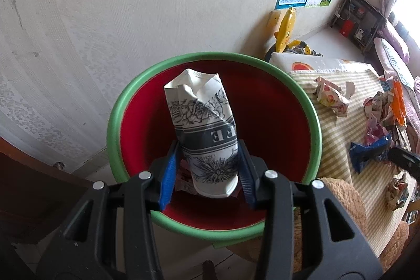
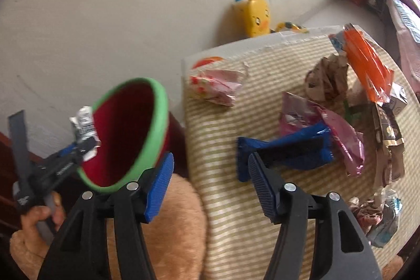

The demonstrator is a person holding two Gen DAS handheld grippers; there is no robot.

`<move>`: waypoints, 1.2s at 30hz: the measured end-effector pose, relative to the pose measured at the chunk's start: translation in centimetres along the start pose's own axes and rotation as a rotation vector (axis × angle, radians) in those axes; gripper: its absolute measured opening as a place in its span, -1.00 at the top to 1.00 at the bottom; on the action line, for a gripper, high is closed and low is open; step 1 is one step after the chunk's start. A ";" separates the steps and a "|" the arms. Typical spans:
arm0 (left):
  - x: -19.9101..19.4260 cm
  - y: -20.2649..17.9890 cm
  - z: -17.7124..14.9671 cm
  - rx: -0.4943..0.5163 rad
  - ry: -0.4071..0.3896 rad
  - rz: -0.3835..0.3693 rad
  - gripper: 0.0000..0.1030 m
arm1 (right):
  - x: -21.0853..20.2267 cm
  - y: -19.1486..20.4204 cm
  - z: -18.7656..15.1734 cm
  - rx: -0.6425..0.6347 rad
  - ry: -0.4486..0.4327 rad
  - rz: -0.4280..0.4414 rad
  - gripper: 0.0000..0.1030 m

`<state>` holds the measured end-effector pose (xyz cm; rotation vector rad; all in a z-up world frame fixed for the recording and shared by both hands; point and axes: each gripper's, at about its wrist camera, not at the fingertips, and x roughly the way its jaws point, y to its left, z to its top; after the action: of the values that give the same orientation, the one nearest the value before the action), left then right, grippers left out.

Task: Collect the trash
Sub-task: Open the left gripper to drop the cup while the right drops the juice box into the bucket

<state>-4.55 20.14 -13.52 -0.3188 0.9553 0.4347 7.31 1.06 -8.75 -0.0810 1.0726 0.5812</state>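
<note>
My left gripper (image 1: 207, 169) clamps the crushed white paper cup with black flower print (image 1: 204, 133), centre frame, over the red bucket with a green rim (image 1: 302, 93). To drop it cleanly I'd let go only while the cup hangs inside the rim. That hand tilts steeply downward. At lower centre of the right view, my right gripper (image 2: 210, 185) stands released and empty, angled down toward the crumpled blue foil wrapper (image 2: 283, 148) on the striped cloth (image 2: 236, 227).
</note>
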 end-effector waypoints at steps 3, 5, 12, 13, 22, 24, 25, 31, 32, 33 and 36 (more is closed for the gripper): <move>0.2 -0.2 -0.1 0.003 0.004 0.004 0.21 | 0.9 1.1 2.4 -0.080 -0.022 -0.023 -0.21; 0.2 -0.5 -0.1 0.008 0.006 0.000 0.21 | 3.8 2.6 4.6 -0.226 0.034 -0.076 -0.36; 0.4 -0.5 -0.1 0.006 0.018 -0.013 0.21 | 11.2 5.2 7.0 -0.519 0.155 -0.228 -0.24; 0.6 -0.4 -0.1 0.004 0.021 -0.015 0.21 | 11.9 5.4 6.8 -0.550 0.165 -0.244 -0.04; 1.9 0.5 -0.5 -0.014 0.050 -0.020 0.20 | 9.0 4.5 7.7 -0.407 0.082 -0.138 1.00; 2.1 0.6 -0.5 -0.021 0.057 -0.024 0.20 | 8.6 5.0 7.9 -0.411 0.074 -0.123 1.00; 2.2 0.7 -0.5 -0.023 0.060 -0.027 0.21 | 8.7 5.2 7.9 -0.433 0.071 -0.136 0.99; 2.1 1.1 -0.5 -0.037 0.058 -0.030 0.20 | 11.9 4.7 8.8 -0.466 0.136 -0.160 -0.30; 2.2 1.2 -0.5 -0.040 0.059 -0.032 0.20 | 12.6 4.5 8.8 -0.475 0.166 -0.164 -0.38; 2.2 1.2 -0.4 -0.043 0.060 -0.034 0.20 | 13.6 4.5 8.9 -0.494 0.201 -0.180 -0.42; 2.3 1.2 -0.5 -0.042 0.063 -0.039 0.20 | 14.7 4.2 9.1 -0.514 0.208 -0.221 -0.42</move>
<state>-4.34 21.50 -15.78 -0.3905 1.0003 0.4119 17.69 13.74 -15.84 -0.7137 1.0742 0.6448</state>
